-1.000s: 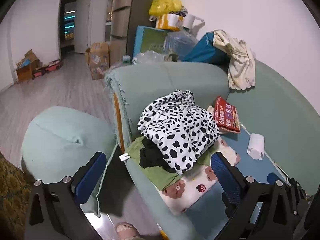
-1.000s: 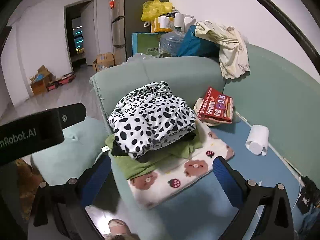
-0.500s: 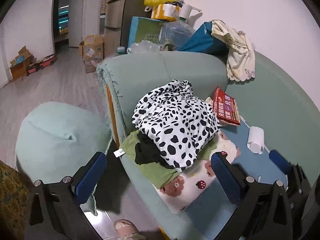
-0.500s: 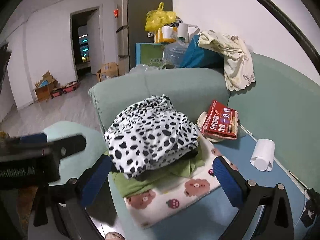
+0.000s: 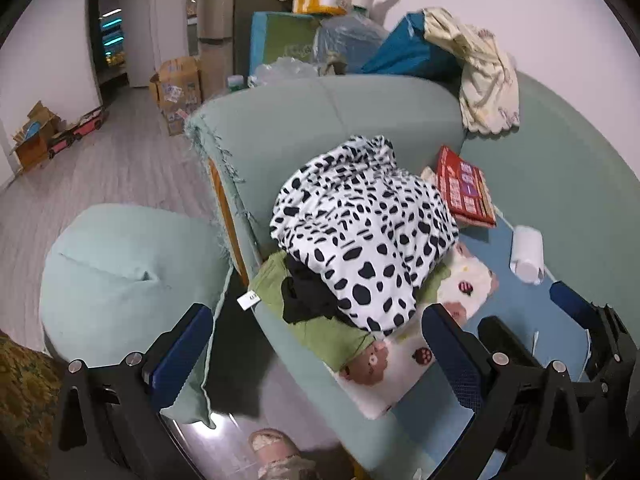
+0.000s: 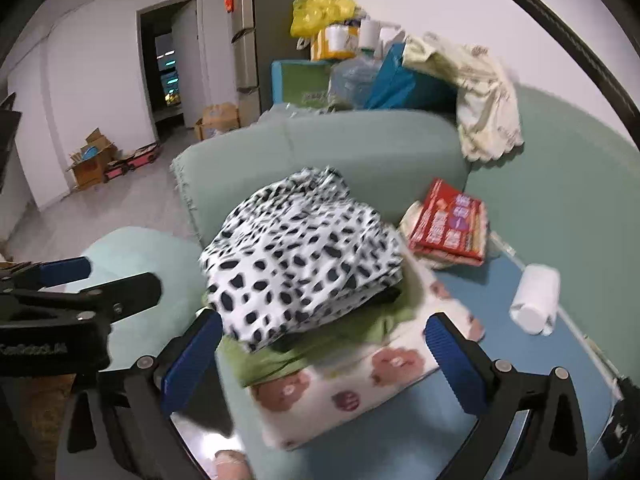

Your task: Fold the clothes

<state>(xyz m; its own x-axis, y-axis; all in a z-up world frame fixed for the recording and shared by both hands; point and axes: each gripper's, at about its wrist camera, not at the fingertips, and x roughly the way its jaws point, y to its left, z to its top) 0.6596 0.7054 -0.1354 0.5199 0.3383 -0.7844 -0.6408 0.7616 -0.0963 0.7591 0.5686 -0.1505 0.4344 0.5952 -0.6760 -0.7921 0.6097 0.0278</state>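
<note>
Left wrist view: the left hand-held gripper (image 5: 316,344) hangs with fingers spread wide and empty over a soft black-spotted white garment (image 5: 364,232), heaped on green cloth (image 5: 320,328) at the sofa (image 5: 320,120) seat's left edge.

Right wrist view: the right hand-held gripper (image 6: 324,344), likewise spread and empty, frames the same heap; flat blue seat lies bare to the right around a paper roll (image 6: 534,300).

Each claw (image 5: 316,344) (image 6: 324,344) has black arms with silver screws and blue ribbed fingertips (image 5: 182,350).

Garment pile (image 5: 360,236) on sofa (image 5: 384,120), book (image 5: 464,192) to its right, cushion (image 5: 120,264) left.
</note>
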